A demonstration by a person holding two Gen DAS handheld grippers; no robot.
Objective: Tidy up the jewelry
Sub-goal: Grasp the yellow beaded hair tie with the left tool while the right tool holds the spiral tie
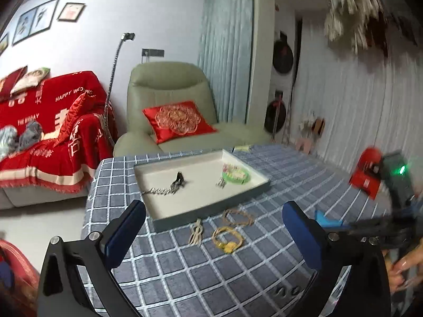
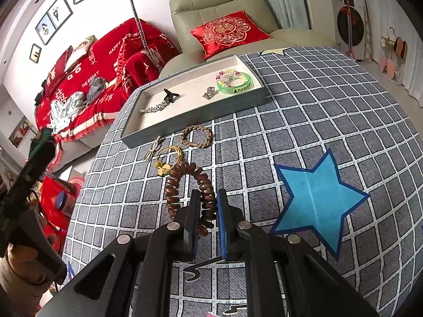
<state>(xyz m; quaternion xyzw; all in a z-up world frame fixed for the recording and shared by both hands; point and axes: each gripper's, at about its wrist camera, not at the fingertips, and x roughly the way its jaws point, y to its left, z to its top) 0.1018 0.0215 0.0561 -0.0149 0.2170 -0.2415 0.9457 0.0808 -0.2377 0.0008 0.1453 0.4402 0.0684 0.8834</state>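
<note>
The left tool point(image 1: 214, 227) stands wide open at the bottom of the left wrist view, with nothing between its blue pads point(image 1: 127, 229); only checked cloth shows in the gap. The right tool point(image 2: 207, 211), low in the centre of the right wrist view, is closed on a brown beaded bracelet point(image 2: 185, 185), whose loop lies on the tabletop point(image 2: 304, 111) just ahead of the fingers.

Above it in that frame sit a yellow cord bracelet point(image 2: 169, 158), a braided tan bracelet point(image 2: 197, 136) and a small metal clip point(image 2: 153, 149), all on the cloth just beside the near wall of the tray point(image 2: 190, 119). Inside the tray lie a silver chain point(image 2: 154, 108) with a dark clip point(image 2: 170, 95) at its left, a small silver piece point(image 2: 208, 93) in the middle, and a green bangle point(image 2: 234, 80) with coloured beads at the right end. A blue paper star point(image 2: 317, 198) lies flat at the right of the frame.
</note>
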